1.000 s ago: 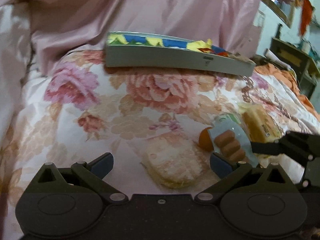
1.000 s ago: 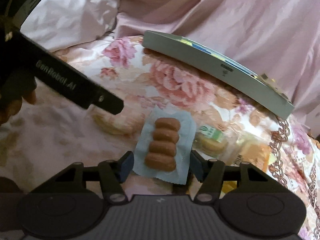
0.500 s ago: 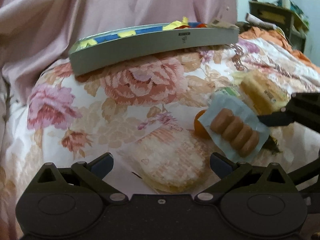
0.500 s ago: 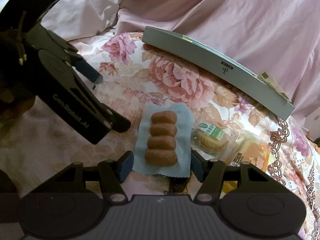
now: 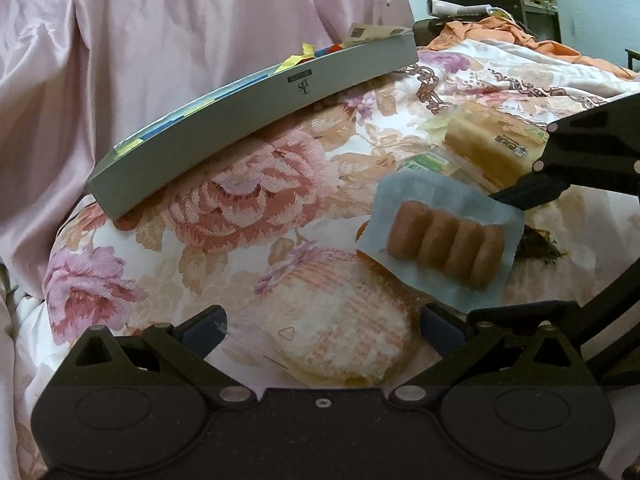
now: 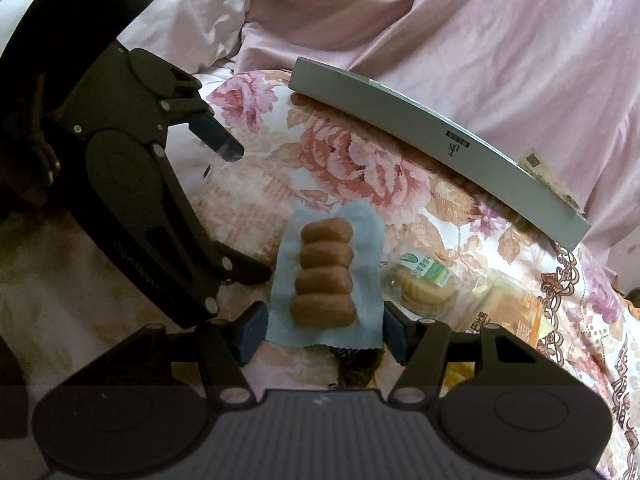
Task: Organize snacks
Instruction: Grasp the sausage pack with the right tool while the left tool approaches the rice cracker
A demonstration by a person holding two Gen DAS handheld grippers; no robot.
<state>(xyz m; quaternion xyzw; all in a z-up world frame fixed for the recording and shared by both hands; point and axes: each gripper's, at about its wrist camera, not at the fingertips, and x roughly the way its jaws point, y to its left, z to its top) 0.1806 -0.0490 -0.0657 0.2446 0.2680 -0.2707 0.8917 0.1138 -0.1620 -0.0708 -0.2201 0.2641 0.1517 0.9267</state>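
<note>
The left gripper (image 5: 322, 326) has rolled over in the last second. From its own camera the long grey box (image 5: 248, 120) beyond its tips now slants where it lay level before. From the right camera its two fingers now stand one above the other instead of side by side. Its jaws are wide open and grip nothing. The round cracker pack (image 5: 340, 344) lies on the floral bedspread (image 5: 240, 208) between and just below its tips, and has grown larger in that view, so I judge this to be the approach to the next pick.

To its right, the right gripper (image 6: 325, 330) has barely moved. It is about half open, clamped across the width of the blue-wrapped sausage pack (image 6: 326, 276), which sticks out ahead of its tips and appears raised off the bedding. Ahead and to the right of those tips lie a green-labelled pastry pack (image 6: 424, 280) and a sliced bread pack (image 5: 492, 144), not yet sorted. The grey box, well ahead of both grippers, looks like the likely destination.
</note>
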